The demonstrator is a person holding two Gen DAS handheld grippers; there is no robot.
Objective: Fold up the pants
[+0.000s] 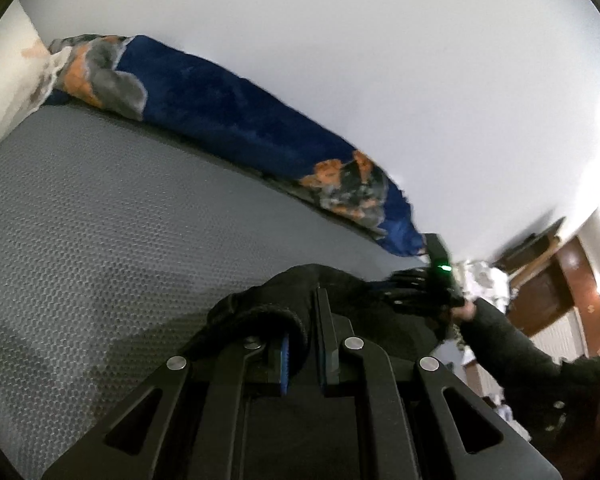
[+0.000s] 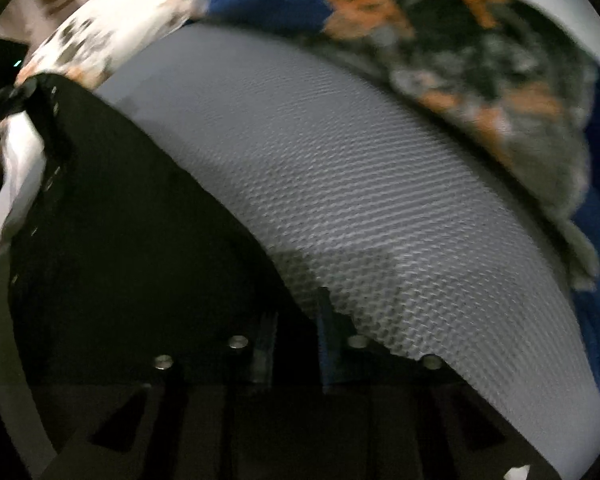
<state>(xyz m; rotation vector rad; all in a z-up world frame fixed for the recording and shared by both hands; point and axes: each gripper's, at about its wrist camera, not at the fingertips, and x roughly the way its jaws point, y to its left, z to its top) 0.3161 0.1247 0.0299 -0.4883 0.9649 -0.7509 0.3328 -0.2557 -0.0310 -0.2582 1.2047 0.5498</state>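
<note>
Left gripper [image 1: 300, 344] pinching black pants [image 1: 284, 292]; right gripper [image 2: 296, 344] closed on them.
One pants, one grey mattress [image 1: 100, 220], one blue blanket [image 1: 228, 120].

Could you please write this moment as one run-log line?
step: gripping pants | left gripper: shut on pants | right gripper: fingers at pants edge, grip unclear | surface: grey mattress | blanket behind

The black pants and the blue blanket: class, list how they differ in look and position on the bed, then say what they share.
1. The pants are plain black; the blanket is blue with orange and grey patches.
2. The pants are pinched in the left tool; the blanket is untouched.
3. The pants lie near the camera; the blanket is bunched along the far edge.
Both are soft fabric on the grey mattress.
</note>
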